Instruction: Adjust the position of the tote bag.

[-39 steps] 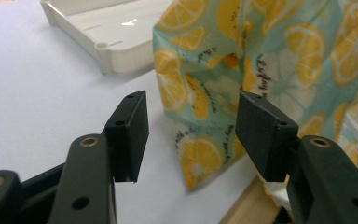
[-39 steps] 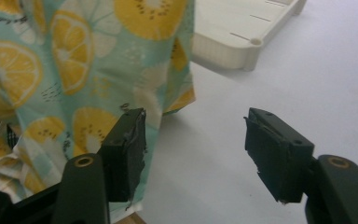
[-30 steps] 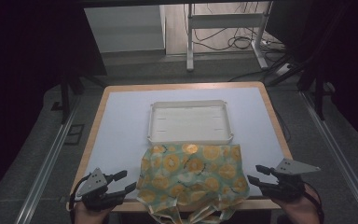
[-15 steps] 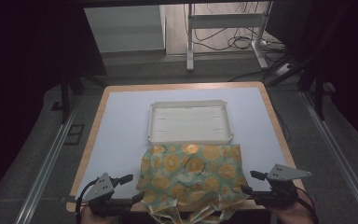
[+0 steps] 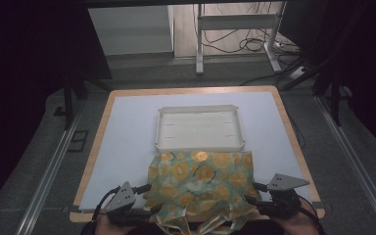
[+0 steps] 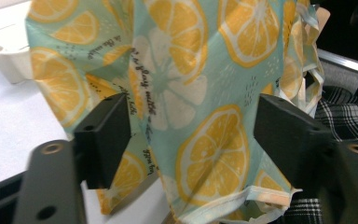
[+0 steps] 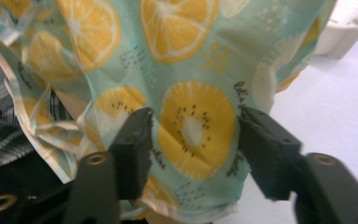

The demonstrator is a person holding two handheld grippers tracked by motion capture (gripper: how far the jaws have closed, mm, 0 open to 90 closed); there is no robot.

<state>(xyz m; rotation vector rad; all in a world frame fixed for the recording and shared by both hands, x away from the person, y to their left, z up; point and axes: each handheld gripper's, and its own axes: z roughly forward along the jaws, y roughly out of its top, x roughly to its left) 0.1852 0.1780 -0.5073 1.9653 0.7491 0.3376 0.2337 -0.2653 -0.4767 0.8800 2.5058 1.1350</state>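
Two grippers are in my hands at the near edge of the table (image 5: 127,127), one on each side of the cloth (image 5: 200,181). That cloth, pale green with orange and lemon slices printed on it, lies spread just in front of the white tray (image 5: 198,128), its far edge touching or slightly overlapping the tray's near wall. Its near edge is crumpled and hangs over the table's edge toward me.

My left gripper (image 5: 147,198) sits at the cloth's near left corner. In the left gripper view, its jaws stand apart with the cloth (image 6: 186,93) hanging between them; the pads do not press on the fabric, so it is released. Those jaws have just been closing a little. The tray's corner (image 6: 7,63) shows beyond the cloth in that view, on the white tabletop.

My right gripper (image 5: 254,193) sits at the cloth's near right corner. In the right gripper view, the jaws straddle a fold of the cloth (image 7: 186,102) printed with a seeded yellow slice, with gaps on both sides of the fabric, so this one too is released. Its jaws have also just been closing. The tray (image 7: 349,35) stands beyond the cloth there.
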